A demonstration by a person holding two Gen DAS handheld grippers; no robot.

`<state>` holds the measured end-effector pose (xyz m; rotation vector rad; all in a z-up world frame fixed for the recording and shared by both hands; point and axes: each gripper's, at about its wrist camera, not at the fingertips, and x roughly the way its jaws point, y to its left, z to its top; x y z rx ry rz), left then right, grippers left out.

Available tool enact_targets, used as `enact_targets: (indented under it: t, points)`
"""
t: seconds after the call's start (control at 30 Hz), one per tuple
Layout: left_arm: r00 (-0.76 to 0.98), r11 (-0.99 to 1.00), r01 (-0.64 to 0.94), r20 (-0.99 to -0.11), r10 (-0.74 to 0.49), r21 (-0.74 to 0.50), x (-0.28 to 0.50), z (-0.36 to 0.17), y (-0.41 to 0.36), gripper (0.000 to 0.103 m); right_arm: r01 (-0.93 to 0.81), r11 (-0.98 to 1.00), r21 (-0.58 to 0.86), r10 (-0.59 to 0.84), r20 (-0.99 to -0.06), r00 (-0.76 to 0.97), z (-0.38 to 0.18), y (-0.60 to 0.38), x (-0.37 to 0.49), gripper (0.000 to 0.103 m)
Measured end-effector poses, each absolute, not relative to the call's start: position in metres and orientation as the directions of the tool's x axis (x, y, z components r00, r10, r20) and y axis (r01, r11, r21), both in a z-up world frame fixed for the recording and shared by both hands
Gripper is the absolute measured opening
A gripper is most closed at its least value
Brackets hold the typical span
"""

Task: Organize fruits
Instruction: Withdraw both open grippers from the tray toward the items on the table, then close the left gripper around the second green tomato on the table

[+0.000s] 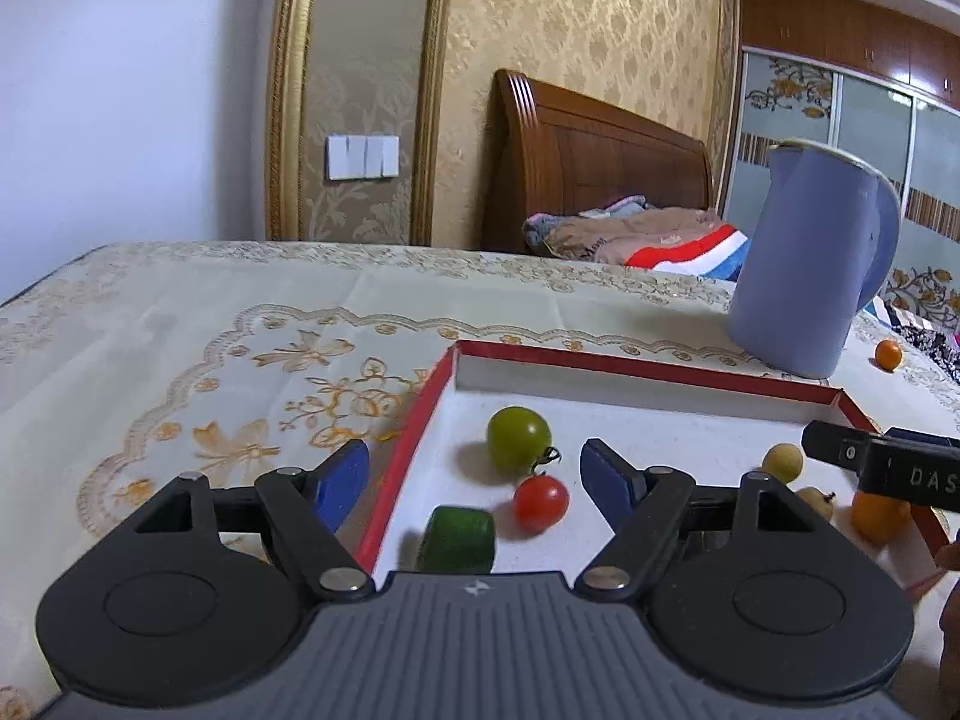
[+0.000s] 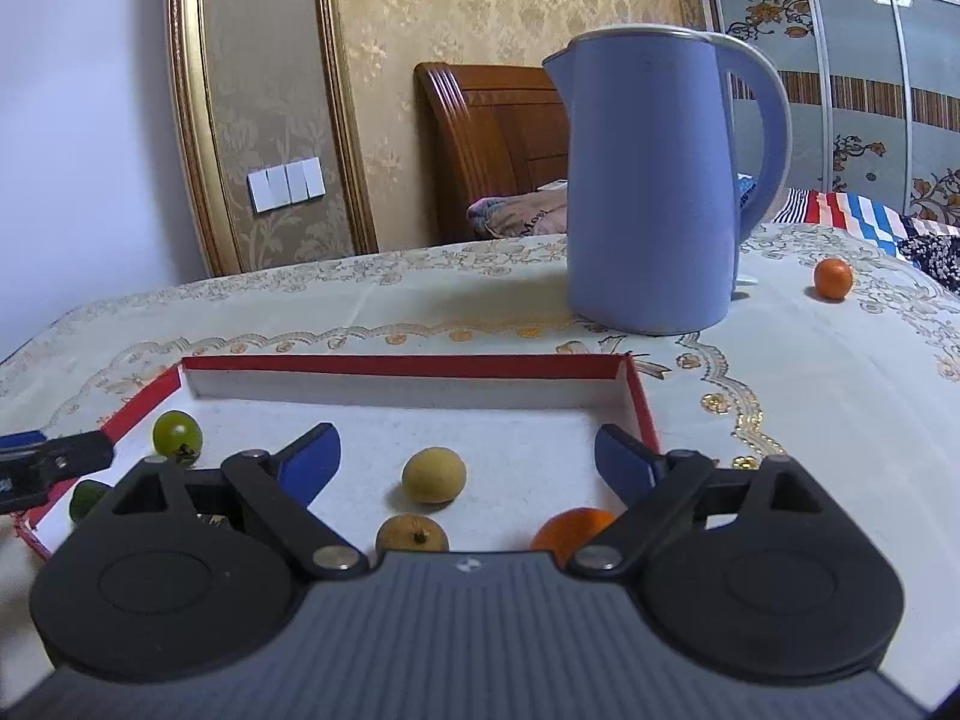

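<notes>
A red-rimmed white tray [image 1: 414,426] [image 2: 396,365] lies on the table. In it lie a green tomato [image 1: 518,437] [image 2: 176,432], a red cherry tomato [image 1: 540,503], a dark green block-shaped piece [image 1: 457,539] [image 2: 84,498], a pale yellow fruit [image 1: 782,461] [image 2: 433,474], a brownish fruit [image 2: 411,532] and an orange [image 1: 877,516] [image 2: 570,529]. Another orange [image 1: 888,354] [image 2: 833,278] lies on the cloth outside the tray, right of the kettle. My left gripper [image 1: 477,480] is open and empty over the tray's left rim. My right gripper [image 2: 465,462] is open and empty over the tray's right part.
A blue kettle [image 1: 804,264] [image 2: 654,180] stands just behind the tray's far right corner. The table has a cream patterned cloth [image 1: 240,348]. A bed with a wooden headboard [image 1: 594,174] stands behind the table.
</notes>
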<state>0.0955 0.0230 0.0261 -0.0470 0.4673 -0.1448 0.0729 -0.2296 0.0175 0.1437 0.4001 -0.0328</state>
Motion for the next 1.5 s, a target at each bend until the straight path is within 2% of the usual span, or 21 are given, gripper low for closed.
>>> enact_targets:
  t: [0.23, 0.4, 0.73, 0.9, 1.2, 1.4, 1.5]
  points:
    - [0.893, 0.986, 0.160, -0.417, -0.167, -0.052, 0.060, 0.024, 0.029, 0.078, 0.057, 0.984, 0.166, 0.011, -0.384, 0.923, 0.016, -0.234, 0.052, 0.091]
    - [0.886, 0.976, 0.201, -0.408, -0.218, -0.086, 0.049, 0.025, 0.038, 0.078, 0.044, 0.981, 0.186, 0.027, -0.366, 0.930, 0.016, -0.238, 0.020, 0.091]
    - [0.860, 0.962, 0.266, -0.435, -0.266, -0.063, 0.035, 0.019, 0.030, 0.079, -0.003, 0.968, 0.251, 0.095, -0.357, 0.929, 0.005, -0.250, -0.035, 0.091]
    - [0.832, 0.935, 0.353, -0.444, -0.333, -0.040, 0.027, 0.016, 0.018, 0.083, 0.020, 0.962, 0.271, 0.082, -0.362, 0.928, -0.001, -0.258, -0.044, 0.097]
    - [0.783, 0.877, 0.479, -0.431, -0.448, -0.042, 0.009, 0.015, 0.005, 0.085, 0.033, 0.945, 0.324, 0.098, -0.380, 0.920, -0.007, -0.267, -0.040, 0.098]
    - [0.789, 0.889, 0.453, -0.495, -0.363, 0.071, 0.008, 0.004, -0.017, 0.086, 0.033, 0.937, 0.348, 0.110, -0.385, 0.916, -0.009, -0.271, -0.039, 0.098]
    - [0.790, 0.893, 0.443, -0.505, -0.349, 0.076, 0.008, 0.003, -0.021, 0.086, 0.031, 0.937, 0.349, 0.114, -0.387, 0.915, -0.009, -0.271, -0.039, 0.098]
